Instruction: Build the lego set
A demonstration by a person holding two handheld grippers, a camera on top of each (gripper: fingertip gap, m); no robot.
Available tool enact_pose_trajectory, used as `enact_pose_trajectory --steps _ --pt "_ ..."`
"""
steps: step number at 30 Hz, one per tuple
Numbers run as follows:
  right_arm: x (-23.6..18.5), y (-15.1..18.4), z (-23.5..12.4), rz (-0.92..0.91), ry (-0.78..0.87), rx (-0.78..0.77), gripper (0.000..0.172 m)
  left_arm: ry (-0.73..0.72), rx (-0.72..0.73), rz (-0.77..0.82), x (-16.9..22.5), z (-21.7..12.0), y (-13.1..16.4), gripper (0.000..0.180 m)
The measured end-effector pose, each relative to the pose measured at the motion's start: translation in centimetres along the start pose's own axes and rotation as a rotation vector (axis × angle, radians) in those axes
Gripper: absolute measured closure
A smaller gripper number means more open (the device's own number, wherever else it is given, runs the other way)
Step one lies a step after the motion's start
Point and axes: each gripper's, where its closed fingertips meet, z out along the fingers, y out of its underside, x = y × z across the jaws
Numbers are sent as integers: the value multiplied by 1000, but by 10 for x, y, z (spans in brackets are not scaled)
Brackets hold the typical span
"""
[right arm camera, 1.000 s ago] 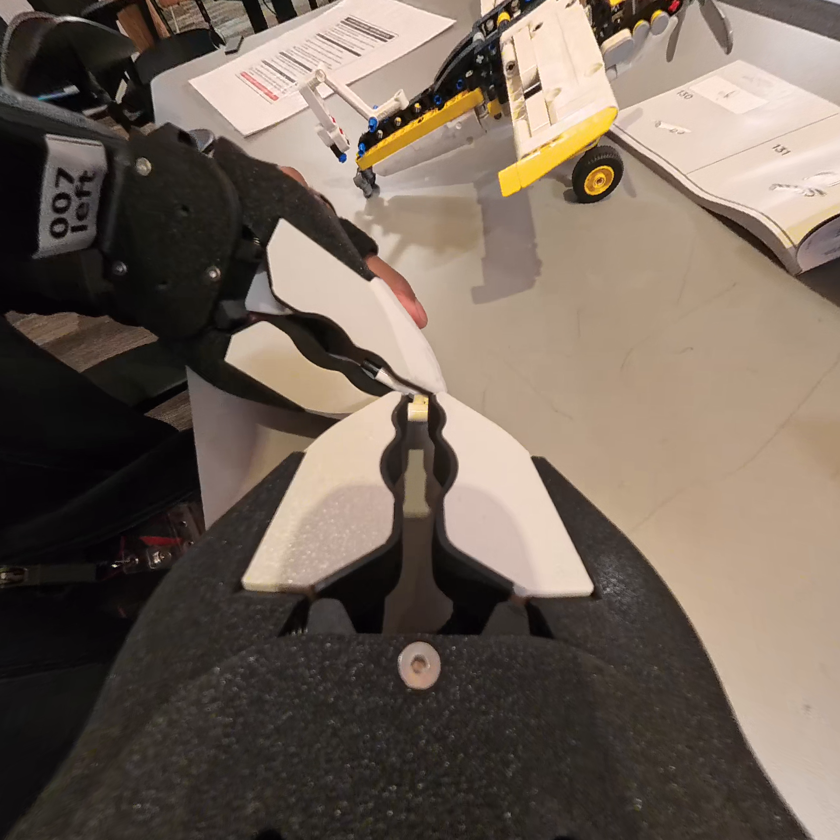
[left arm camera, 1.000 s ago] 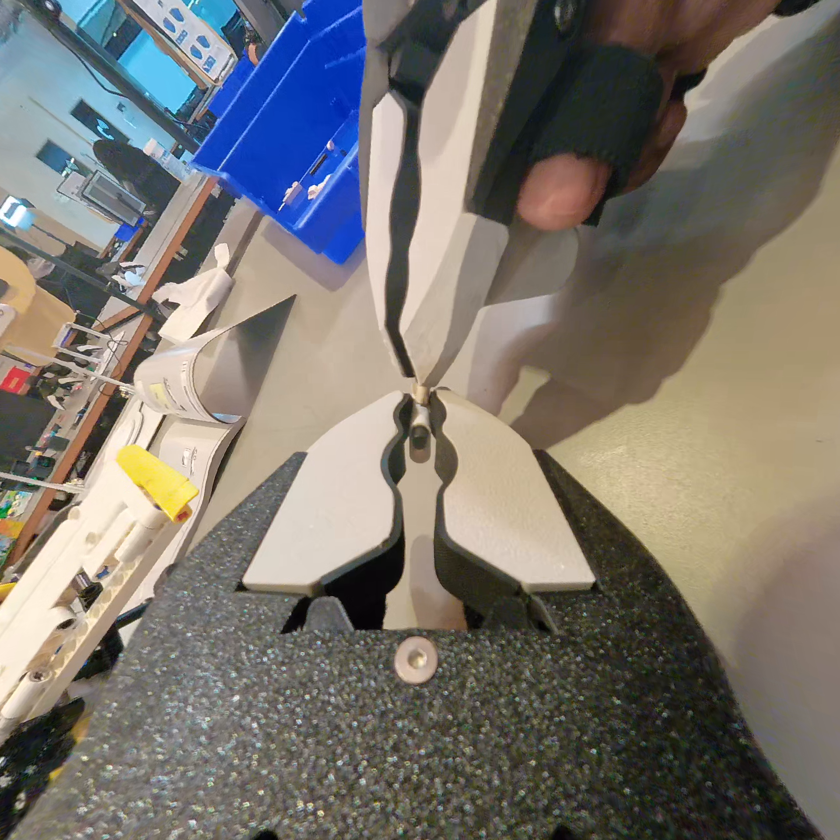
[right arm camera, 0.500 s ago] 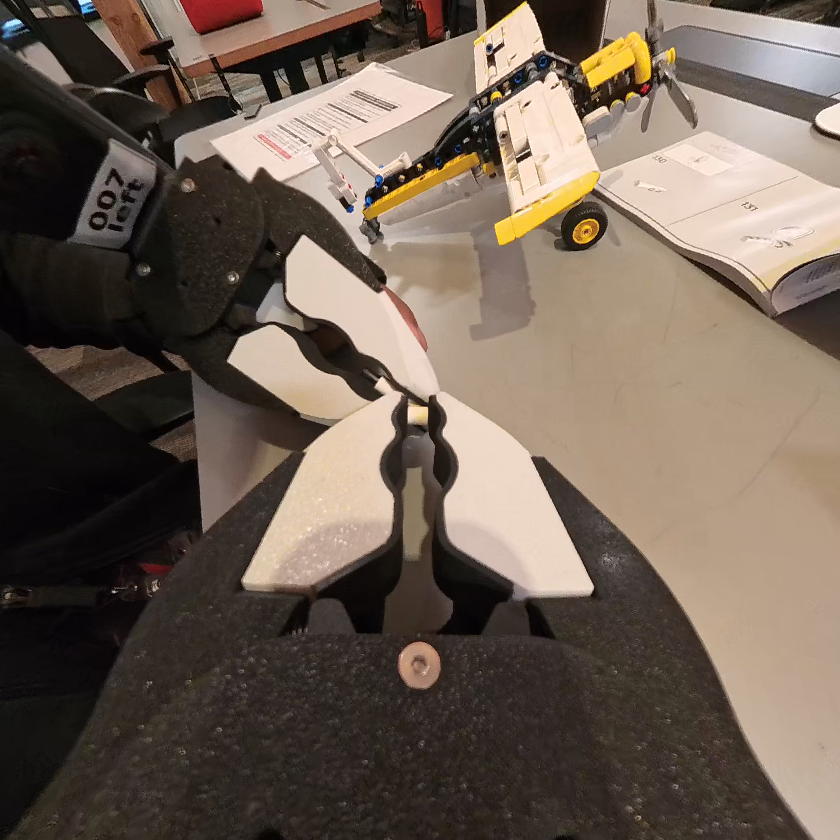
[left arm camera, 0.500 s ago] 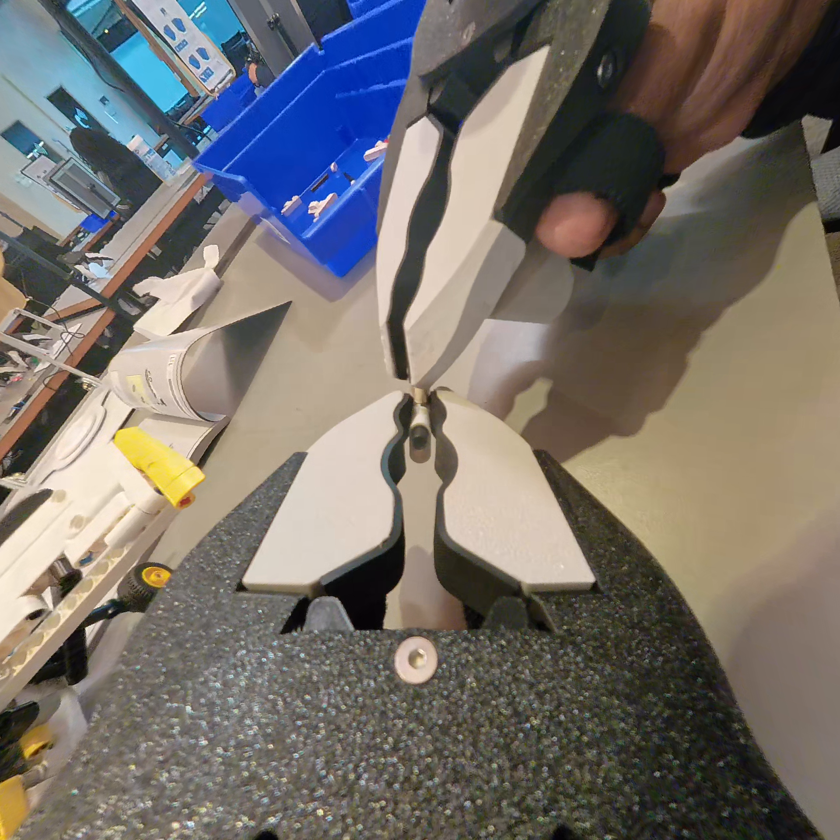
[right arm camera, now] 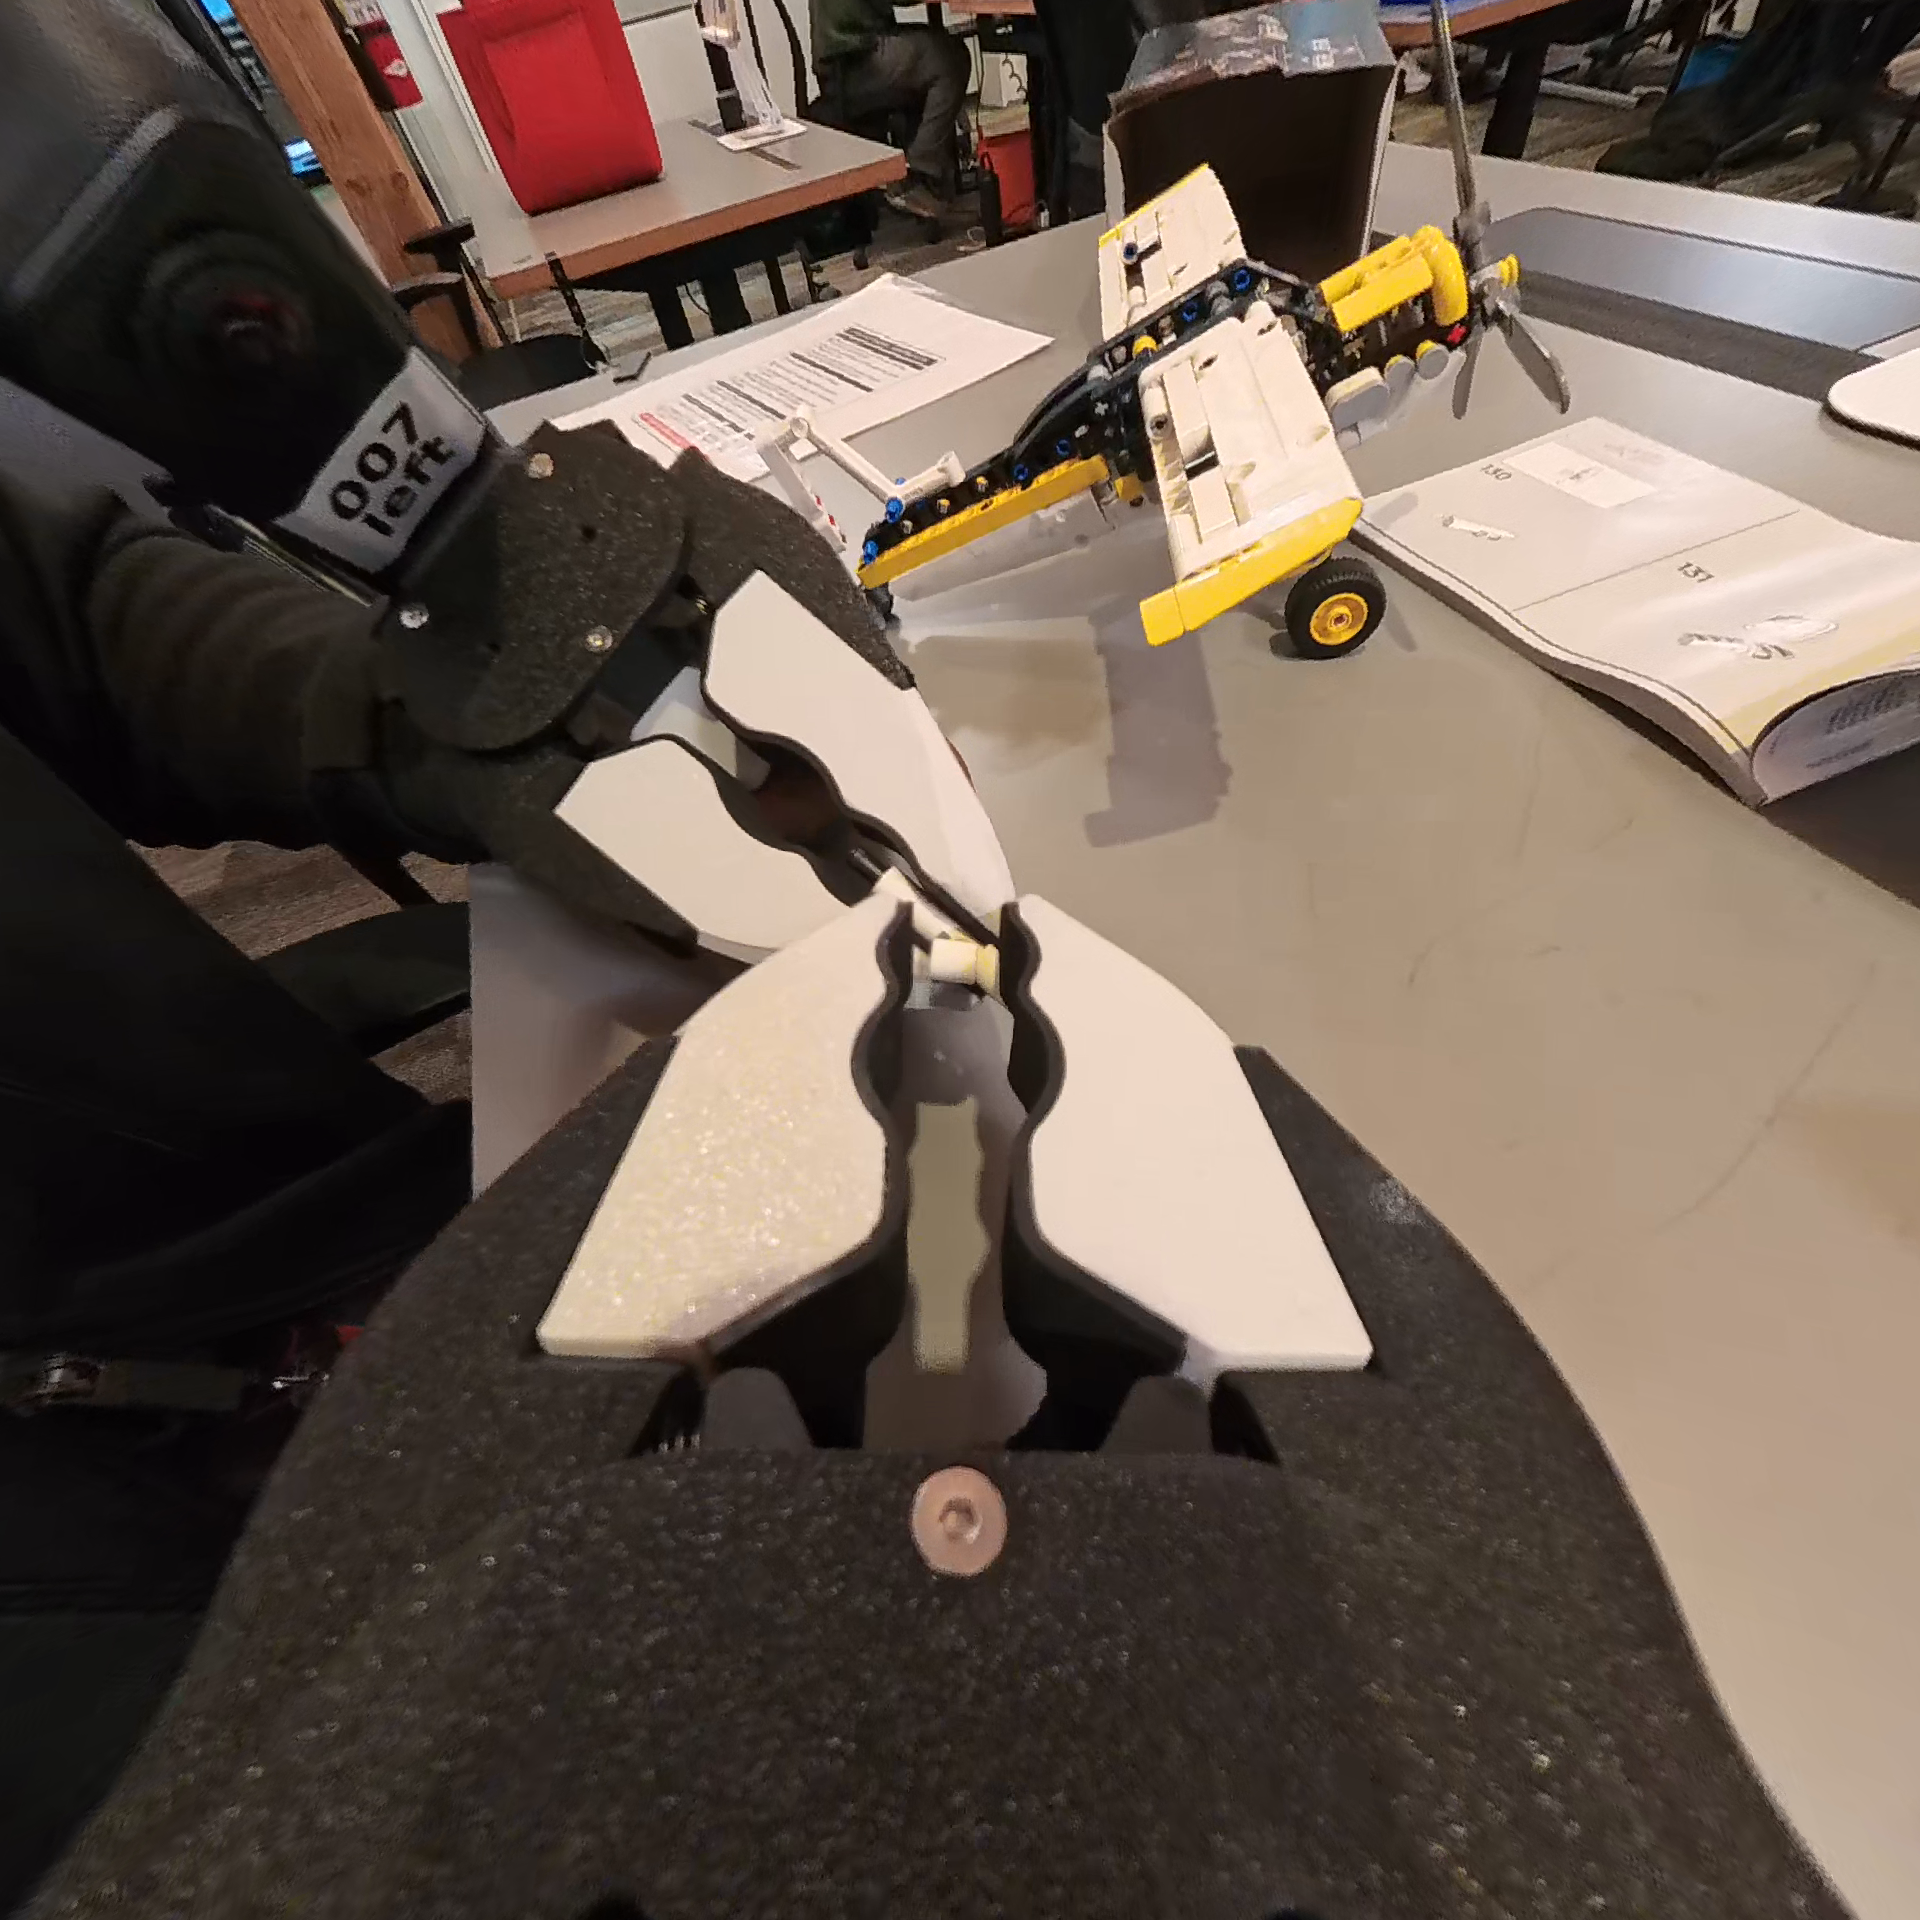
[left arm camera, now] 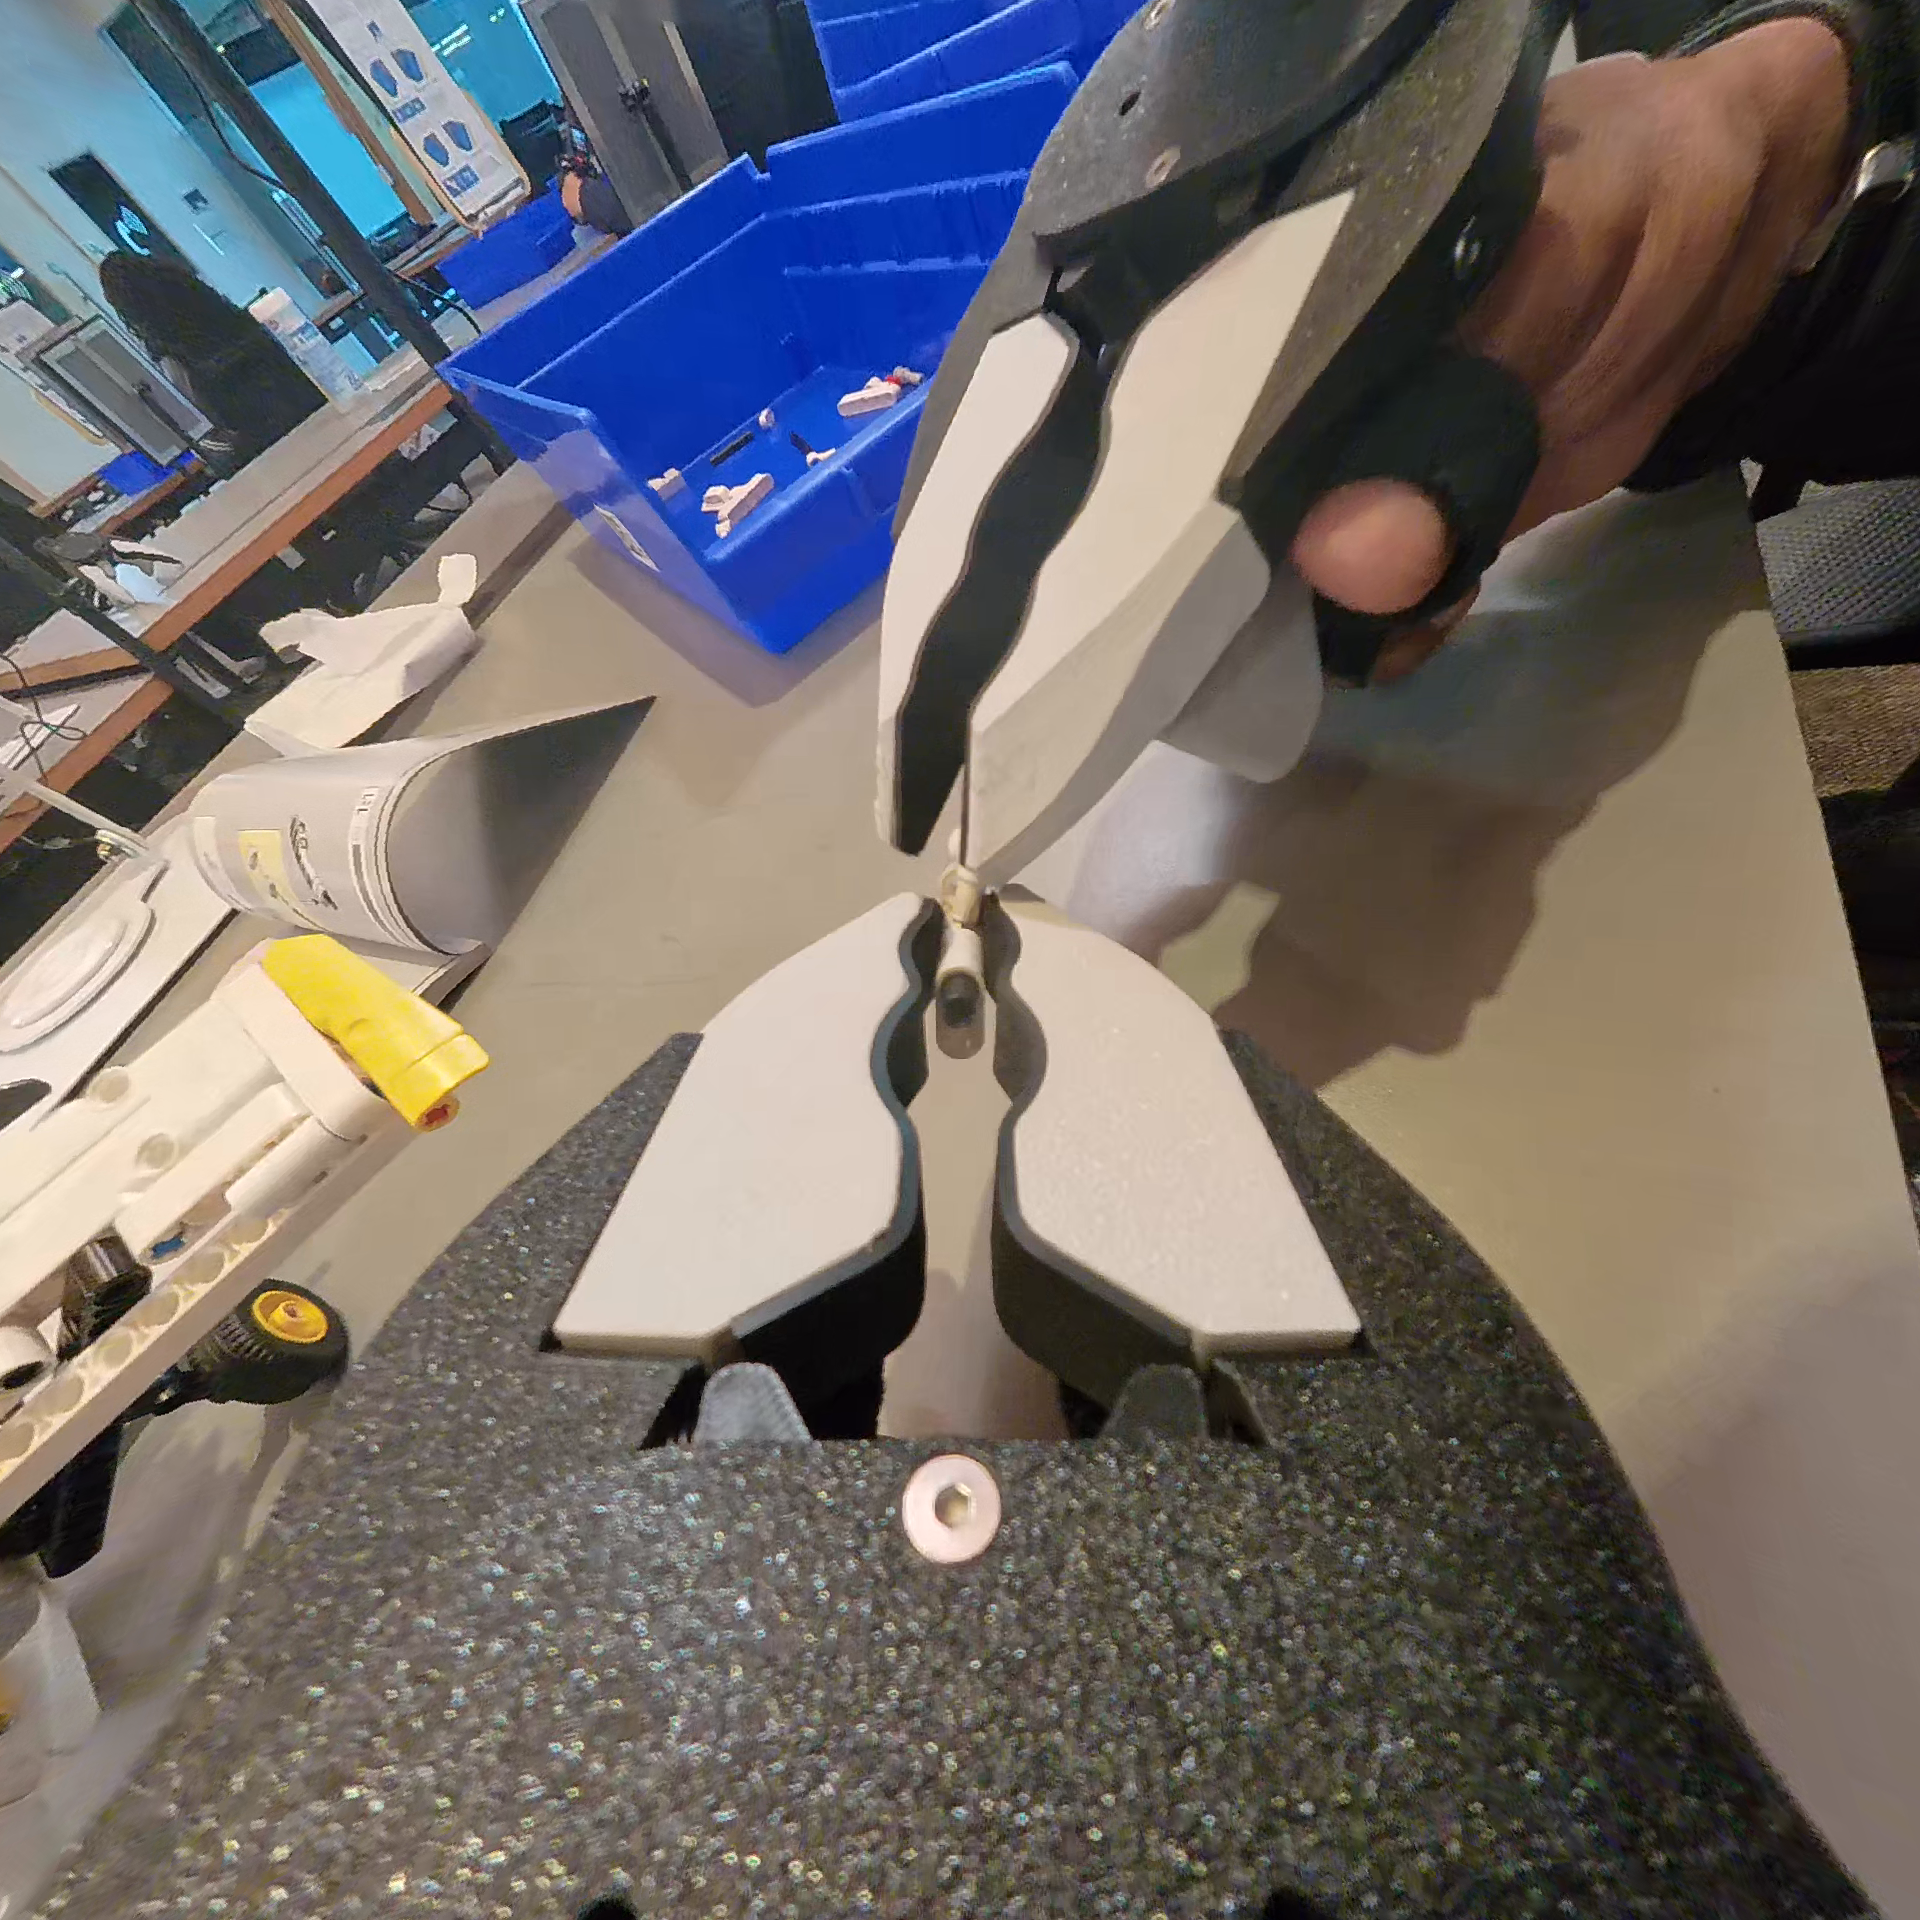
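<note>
Compared with a second earlier, the right gripper (right arm camera: 956,930) has spread its fingers slightly, and the toy aeroplane built of white and yellow plastic bricks (right arm camera: 1226,447) sits farther off in its view. The left gripper (left arm camera: 961,914) is clamped on a small cream plastic connector peg (left arm camera: 958,902), which juts forward from its fingertips over the grey tabletop (left arm camera: 1558,1143). The right gripper's fingertips meet that peg end-on, with a thin dark pin (left arm camera: 966,805) lying along its inner pad. From the right wrist view, the cream piece lies between the right fingers, seemingly without both pads pressing on it.

For a clean transfer or join, keep both grippers aligned on one axis and keep the left clamp steady.

Fingertip contact is small and blurred; whether the pin is a separate part cannot be told. A blue plastic parts bin (left arm camera: 727,343) and an open instruction booklet (right arm camera: 1662,582) lie beyond.
</note>
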Motion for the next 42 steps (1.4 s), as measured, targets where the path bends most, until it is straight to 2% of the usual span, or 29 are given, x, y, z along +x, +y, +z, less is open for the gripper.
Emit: enact_pose_trajectory --steps 4,7,11,15,20,29,36,38,42 --pt "-1 -3 -1 -19 -14 18 154 12 2 -14 0 0 0 173" --pt "1 -4 -8 -116 -25 32 149 38 -3 -34 0 0 1 173" --pt "-1 2 -21 -432 -61 10 147 94 -9 -78 2 0 2 173" --pt "3 10 -20 -755 -22 -54 147 149 -23 -104 5 1 4 173" --pt "-3 20 -11 -987 -76 -87 147 210 -57 -103 11 2 7 173" --pt "-5 25 -6 -1082 -127 -119 148 261 -94 -95 18 3 11 173" --pt "-7 33 -3 -1130 -161 -168 158 286 -126 -69 23 4 15 173" --pt "-8 33 -2 -1128 -173 -173 164 288 -126 -64 24 4 15 173" --pt "-8 31 -3 -1053 -190 -163 164 284 -117 -65 23 3 15 173"
